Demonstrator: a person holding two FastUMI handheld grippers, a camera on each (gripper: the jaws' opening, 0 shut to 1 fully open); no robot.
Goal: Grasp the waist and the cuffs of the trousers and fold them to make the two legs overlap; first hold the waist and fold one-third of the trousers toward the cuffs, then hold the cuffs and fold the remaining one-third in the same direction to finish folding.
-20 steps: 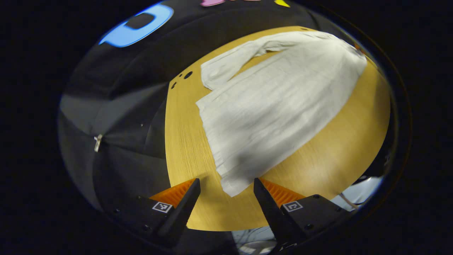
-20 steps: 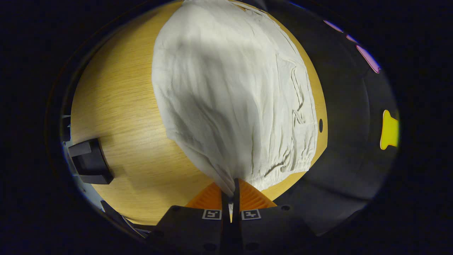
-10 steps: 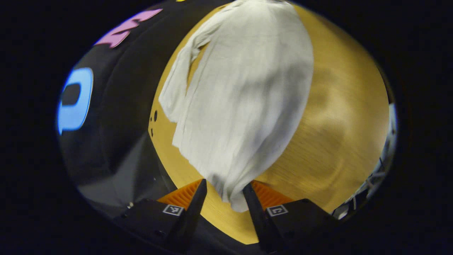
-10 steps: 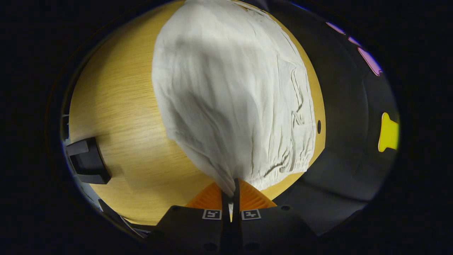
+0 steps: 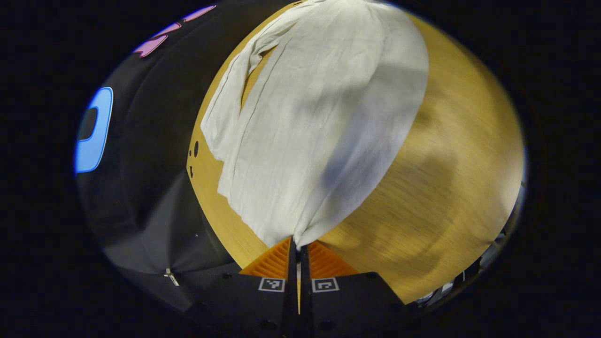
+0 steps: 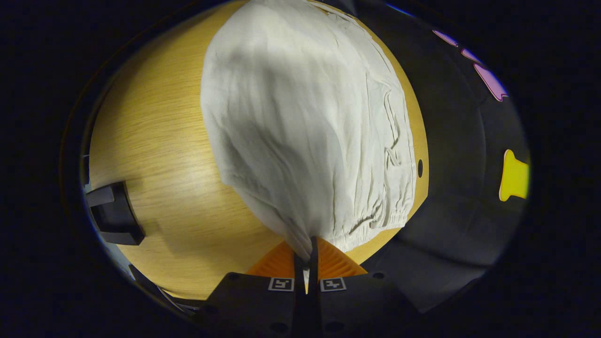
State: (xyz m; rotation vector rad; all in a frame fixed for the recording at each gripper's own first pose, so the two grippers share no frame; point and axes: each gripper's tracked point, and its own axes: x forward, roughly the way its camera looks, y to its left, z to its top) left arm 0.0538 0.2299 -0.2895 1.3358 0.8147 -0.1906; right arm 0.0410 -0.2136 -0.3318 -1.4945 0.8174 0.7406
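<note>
White crinkled trousers [image 5: 324, 112] lie spread on a round wooden table [image 5: 446, 188]. In the left gripper view my left gripper [image 5: 296, 246] is shut on the corner of a trouser cuff at the near table edge. A second leg [image 5: 235, 94] lies folded along the left side. In the right gripper view the trousers [image 6: 300, 131] stretch away from me, with the gathered elastic waist [image 6: 380, 220] at the near right. My right gripper [image 6: 306, 253] is shut on the near corner of the waist, and the cloth pulls up to a point between its fingers.
The table [image 6: 155, 155] borders the black cloth wall on one side. A small hole [image 6: 419, 168] sits in the tabletop near the waist. A dark block [image 6: 112, 213] stands at the table's left edge in the right gripper view. Bare wood lies beside the trousers.
My left gripper swung round to the cuff corner, moved in over it and shut on it. My right gripper stayed shut on the waist, almost still.
</note>
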